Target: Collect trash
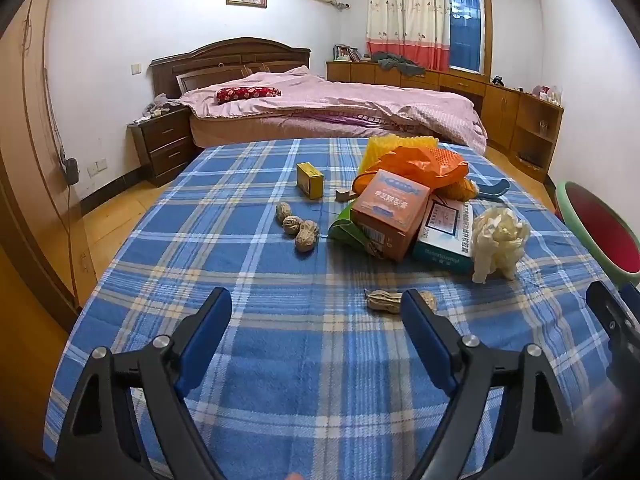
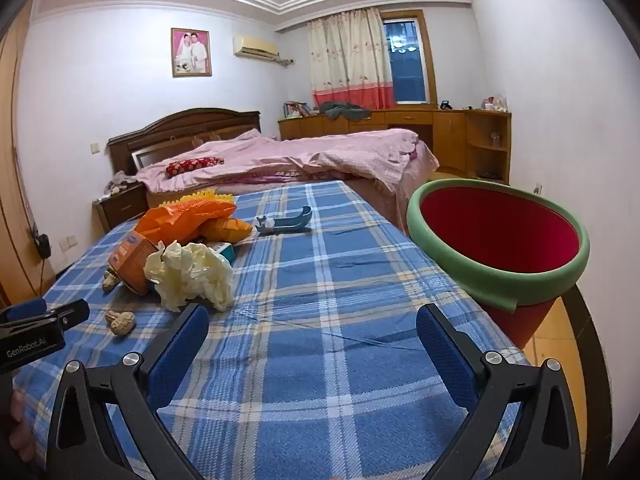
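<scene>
Trash lies on a table under a blue plaid cloth [image 1: 280,360]. A peanut shell [image 1: 384,301] rests just beyond my left gripper [image 1: 316,304], which is open and empty. Further off are three nut shells [image 1: 296,226], a yellow box [image 1: 310,179], an orange box [image 1: 390,212], an orange bag [image 1: 424,164] and crumpled pale paper [image 1: 500,240]. My right gripper [image 2: 312,316] is open and empty above the cloth. The crumpled paper [image 2: 192,276] sits just past its left finger. A red bin with a green rim [image 2: 480,280] stands at the table's right edge.
A teal-and-white carton [image 1: 444,240] lies under the orange box, with yellow foam netting [image 1: 396,148] behind. A blue scoop-like object [image 2: 286,222] lies mid-table. A pink-covered bed [image 1: 340,108] and wooden cabinets [image 1: 500,108] fill the room beyond.
</scene>
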